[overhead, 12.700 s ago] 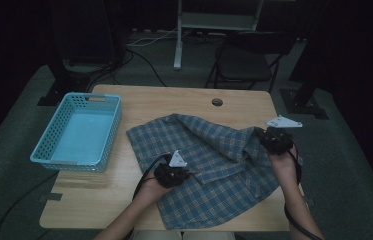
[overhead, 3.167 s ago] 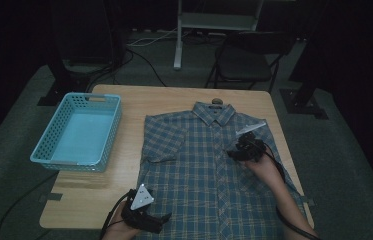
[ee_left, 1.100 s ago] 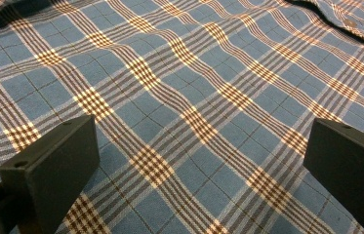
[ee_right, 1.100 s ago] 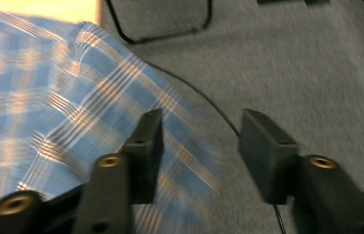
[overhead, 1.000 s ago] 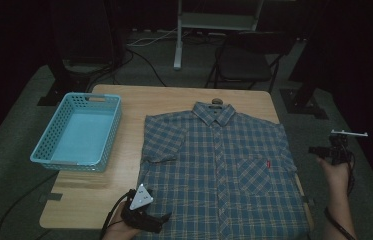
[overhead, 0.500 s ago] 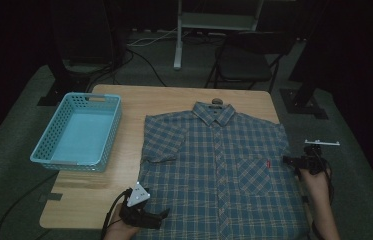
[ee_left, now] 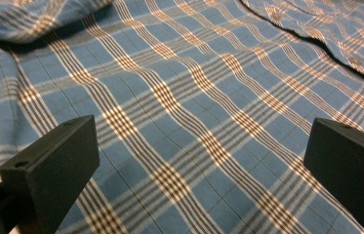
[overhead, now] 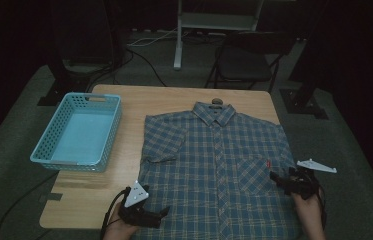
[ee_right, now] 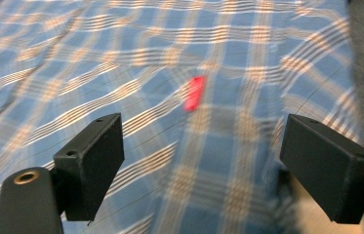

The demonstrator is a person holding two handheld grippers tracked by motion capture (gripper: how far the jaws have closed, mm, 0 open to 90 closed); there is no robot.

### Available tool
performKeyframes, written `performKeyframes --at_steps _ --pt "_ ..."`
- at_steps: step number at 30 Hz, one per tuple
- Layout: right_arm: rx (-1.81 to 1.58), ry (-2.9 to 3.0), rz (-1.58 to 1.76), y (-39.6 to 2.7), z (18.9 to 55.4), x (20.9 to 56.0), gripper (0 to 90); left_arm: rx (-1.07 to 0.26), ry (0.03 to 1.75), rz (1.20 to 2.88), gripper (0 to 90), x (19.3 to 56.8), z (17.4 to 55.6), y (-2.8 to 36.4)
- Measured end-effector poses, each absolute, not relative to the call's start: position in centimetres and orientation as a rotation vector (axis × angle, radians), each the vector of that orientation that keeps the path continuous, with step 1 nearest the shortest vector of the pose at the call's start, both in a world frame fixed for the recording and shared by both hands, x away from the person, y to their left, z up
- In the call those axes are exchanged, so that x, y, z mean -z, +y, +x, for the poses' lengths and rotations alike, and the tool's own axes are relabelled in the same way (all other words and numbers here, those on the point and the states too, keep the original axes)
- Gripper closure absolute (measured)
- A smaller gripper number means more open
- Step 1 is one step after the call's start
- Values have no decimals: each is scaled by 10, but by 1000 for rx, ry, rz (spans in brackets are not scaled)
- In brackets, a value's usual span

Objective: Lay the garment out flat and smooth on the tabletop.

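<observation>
A blue plaid shirt (overhead: 214, 160) lies flat and front up on the wooden table (overhead: 124, 105), collar at the far side. A small red tag (overhead: 268, 163) marks its chest pocket. My left gripper (overhead: 164, 212) rests at the shirt's near left hem, pointing right. Its jaws stand open over the cloth (ee_left: 184, 122), holding nothing. My right gripper (overhead: 276, 179) is at the shirt's right edge beside the pocket, pointing left. Its jaws have just been opening and stand wide, nothing pressed between them. The red tag (ee_right: 195, 92) lies just ahead of them.
A light blue plastic basket (overhead: 76, 132) sits on the table's left side. A small dark round object (overhead: 217, 100) lies at the far edge above the collar. A chair (overhead: 246, 55) stands behind the table. Bare wood lies between basket and shirt.
My right gripper has come in from off the table's right side, leftward and a little down, to the shirt's right edge. The left gripper and the shirt have stayed put.
</observation>
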State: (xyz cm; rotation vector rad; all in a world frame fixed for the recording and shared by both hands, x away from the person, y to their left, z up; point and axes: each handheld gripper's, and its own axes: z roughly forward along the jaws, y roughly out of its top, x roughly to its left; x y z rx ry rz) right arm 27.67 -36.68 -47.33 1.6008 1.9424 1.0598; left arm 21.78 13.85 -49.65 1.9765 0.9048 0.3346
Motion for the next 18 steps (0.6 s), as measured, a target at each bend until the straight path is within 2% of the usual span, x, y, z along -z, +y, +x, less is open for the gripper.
performKeyframes --at_steps 8,18 --pt "-1003 1957 1518 -348 231 479 147 -302 979 1940 5 492 222 144" --pt "-993 1933 1492 -336 192 491 147 -326 959 1957 5 475 236 140"
